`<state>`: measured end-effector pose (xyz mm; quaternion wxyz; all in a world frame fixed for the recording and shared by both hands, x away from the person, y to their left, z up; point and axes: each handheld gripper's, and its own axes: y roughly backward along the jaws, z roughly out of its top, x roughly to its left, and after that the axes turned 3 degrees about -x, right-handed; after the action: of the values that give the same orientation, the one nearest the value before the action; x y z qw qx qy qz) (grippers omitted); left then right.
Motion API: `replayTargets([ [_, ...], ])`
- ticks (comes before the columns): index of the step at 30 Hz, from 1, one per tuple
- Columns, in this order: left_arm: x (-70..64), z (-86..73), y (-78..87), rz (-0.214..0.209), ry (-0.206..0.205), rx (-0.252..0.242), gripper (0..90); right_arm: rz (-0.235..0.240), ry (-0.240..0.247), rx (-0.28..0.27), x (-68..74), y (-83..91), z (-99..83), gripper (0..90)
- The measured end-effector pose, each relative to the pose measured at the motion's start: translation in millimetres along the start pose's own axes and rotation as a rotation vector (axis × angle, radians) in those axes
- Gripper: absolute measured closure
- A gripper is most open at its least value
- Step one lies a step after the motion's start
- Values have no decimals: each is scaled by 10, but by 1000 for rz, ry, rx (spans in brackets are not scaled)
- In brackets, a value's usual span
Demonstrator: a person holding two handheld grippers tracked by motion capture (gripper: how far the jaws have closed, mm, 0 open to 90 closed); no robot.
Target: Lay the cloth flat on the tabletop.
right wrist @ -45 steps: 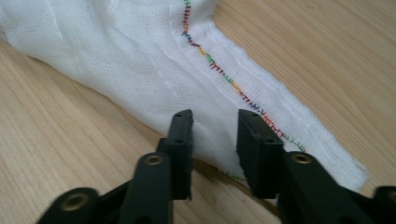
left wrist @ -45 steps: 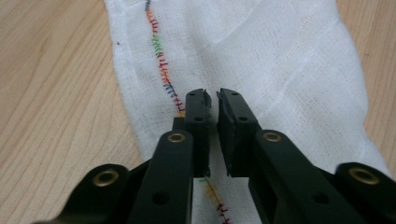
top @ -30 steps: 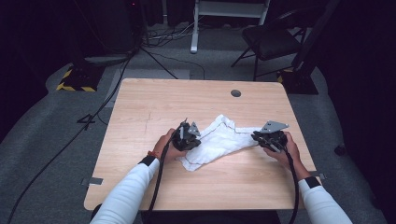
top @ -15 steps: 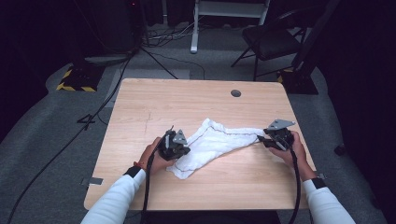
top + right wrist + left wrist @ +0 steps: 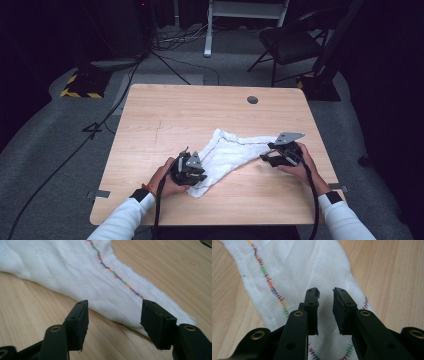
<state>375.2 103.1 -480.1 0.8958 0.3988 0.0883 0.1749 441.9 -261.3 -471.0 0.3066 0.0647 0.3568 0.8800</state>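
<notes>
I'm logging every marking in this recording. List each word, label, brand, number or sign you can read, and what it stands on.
None: no readable text.
The white cloth has only multicoloured stitching along its hem, no letters.
The left gripper, the right gripper and the table bear no visible lettering.

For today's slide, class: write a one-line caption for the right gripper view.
Open right gripper poised over the corner of a white cloth with a multicoloured stitched hem, on a wooden table.

In the high view, the near end of the cloth [image 5: 230, 152] is covered by the left gripper [image 5: 191, 172], so contact there cannot be judged. The cloth is cut off by the top edge in both gripper views. The person's forearms are cropped at the bottom edge.
</notes>
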Motion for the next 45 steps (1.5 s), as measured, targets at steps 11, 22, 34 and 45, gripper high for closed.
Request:
replayTargets([
  [11,-231,208,-67,-15,-39,-49,383,51,114,23,250,-245,157,515],
  [22,-244,274,-254,-11,-91,34,647,52,130,39,252,-335,153,690],
  [34,-112,344,14,16,-102,-64,859,42,121,-33,298,-85,290,878],
  [45,333,437,206,76,-11,-173,862,-50,74,-102,173,-7,576,879],
])
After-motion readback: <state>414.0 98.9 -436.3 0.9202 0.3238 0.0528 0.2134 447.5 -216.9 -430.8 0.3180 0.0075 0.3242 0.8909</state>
